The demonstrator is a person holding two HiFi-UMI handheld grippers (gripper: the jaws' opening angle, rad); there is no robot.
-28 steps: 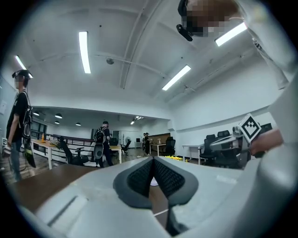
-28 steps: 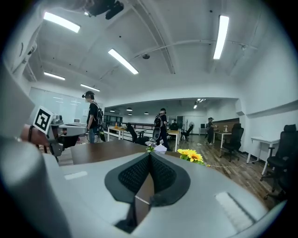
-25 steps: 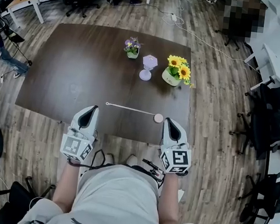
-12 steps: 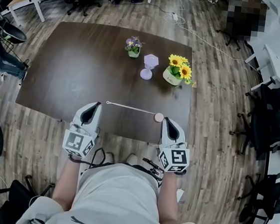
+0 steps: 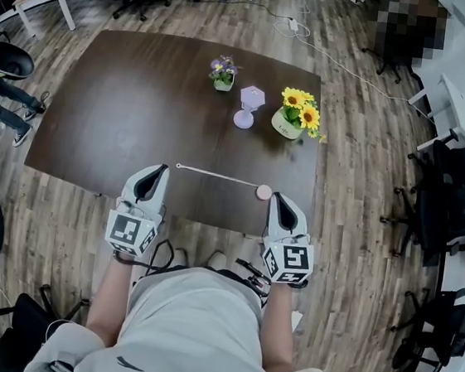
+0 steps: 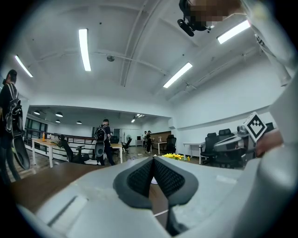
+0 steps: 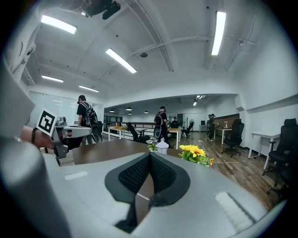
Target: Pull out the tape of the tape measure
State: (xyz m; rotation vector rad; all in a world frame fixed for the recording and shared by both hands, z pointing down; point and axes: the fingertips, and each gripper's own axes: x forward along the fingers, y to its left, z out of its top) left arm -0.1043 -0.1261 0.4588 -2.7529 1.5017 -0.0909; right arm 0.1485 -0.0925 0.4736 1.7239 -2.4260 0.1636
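The small round pink tape measure case [image 5: 263, 193] lies on the dark brown wooden tabletop [image 5: 115, 118], close to its near edge and towards the right. From it a thin white tape [image 5: 217, 176] runs leftward, flat on the surface, to its free end [image 5: 178, 166].

The right tool [image 5: 279, 199] has its tip just beside the case, on the case's right and near side. In the right gripper view its dark ribbed pads [image 7: 160, 175] are pressed together with nothing between them. The left tool [image 5: 162, 168] has its tip just beside the tape's free end. Its pads [image 6: 139, 179] are likewise pressed together on nothing.

Farther back on the tabletop stand three things in a loose row: a small pot of purple flowers [image 5: 222, 72], a lilac faceted ornament on a round foot [image 5: 248, 108], and a white pot of yellow sunflowers [image 5: 295, 117]. Around the tabletop is a wood-plank floor [image 5: 358, 179], with black office chairs [image 5: 457, 190] at the right.
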